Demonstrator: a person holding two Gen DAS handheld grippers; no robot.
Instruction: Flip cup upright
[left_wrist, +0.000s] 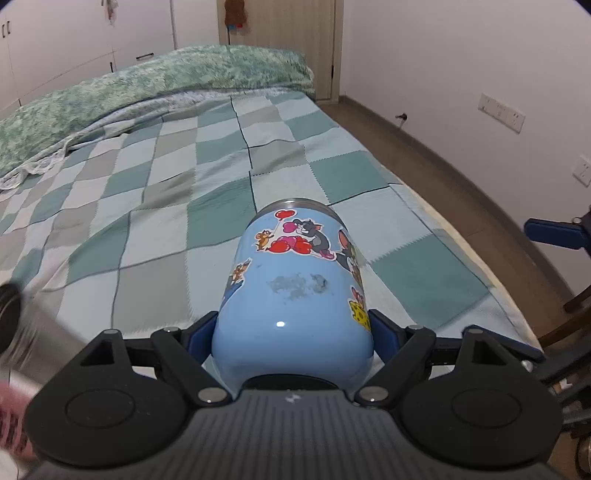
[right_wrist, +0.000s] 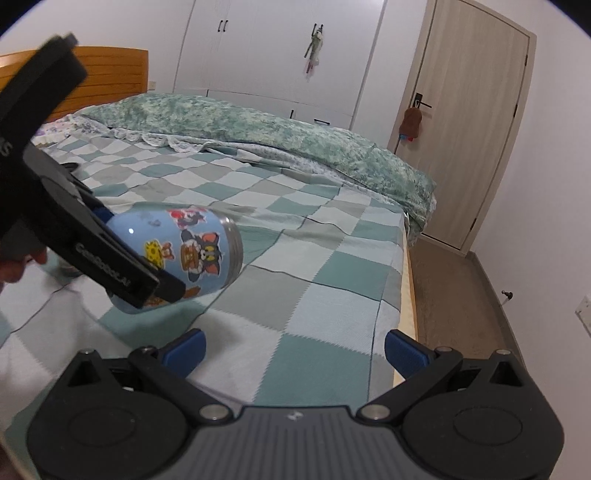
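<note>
A light blue cup (left_wrist: 295, 295) with cartoon stickers and a steel rim lies on its side, its rim pointing away from me. My left gripper (left_wrist: 293, 334) is shut on the cup's closed end, blue pads on either side. In the right wrist view the cup (right_wrist: 195, 243) hangs tilted a little above the checked bedspread, held by the left gripper (right_wrist: 140, 273). My right gripper (right_wrist: 293, 349) is open and empty over the bed's near corner, to the right of the cup.
The checked green and grey bedspread (left_wrist: 184, 177) covers the bed. A folded green quilt (right_wrist: 258, 125) lies along the far side. A steel cylinder (left_wrist: 22, 332) shows blurred at the left edge. The bed's right edge (right_wrist: 408, 288) drops to brown floor; a door (right_wrist: 469, 129) stands beyond.
</note>
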